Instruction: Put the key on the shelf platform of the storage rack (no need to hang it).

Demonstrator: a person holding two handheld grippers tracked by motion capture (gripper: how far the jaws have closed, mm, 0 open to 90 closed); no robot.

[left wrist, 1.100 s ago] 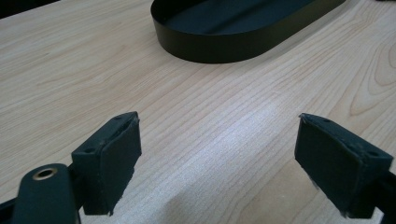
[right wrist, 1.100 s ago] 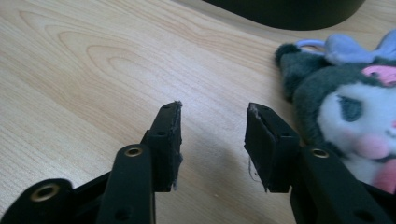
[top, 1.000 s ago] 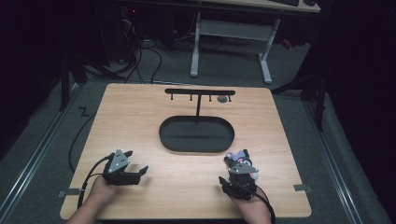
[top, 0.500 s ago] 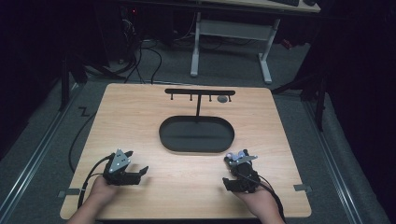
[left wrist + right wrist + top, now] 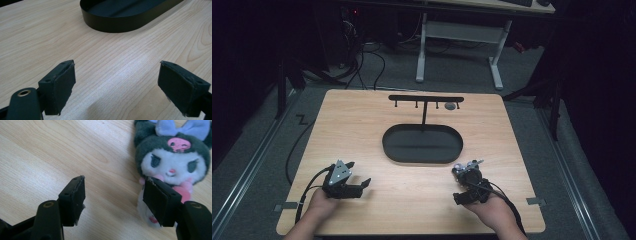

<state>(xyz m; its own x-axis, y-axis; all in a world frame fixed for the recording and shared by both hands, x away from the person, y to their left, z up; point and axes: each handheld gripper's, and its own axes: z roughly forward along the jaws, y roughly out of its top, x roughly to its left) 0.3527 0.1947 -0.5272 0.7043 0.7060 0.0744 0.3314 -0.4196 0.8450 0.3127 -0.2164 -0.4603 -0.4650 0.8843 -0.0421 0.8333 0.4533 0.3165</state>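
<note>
Two tools low over worktop (image 5: 377, 130), near edge. Left tool (image 5: 360, 185) wide, nothing between pads, bare wood under it in left gripper view (image 5: 116, 86). Right tool (image 5: 113, 200) jaws just been opening, now apart with bare wood in the gap, not gripping. Plush (image 5: 172, 167) flat on worktop, right-near area, just near of tray (image 5: 422, 157), partly behind right pad. Rack (image 5: 426, 99) far of tray.

The plush toy (image 5: 172, 162) is cut off at the top edge, its lower body hidden behind one jaw.
</note>
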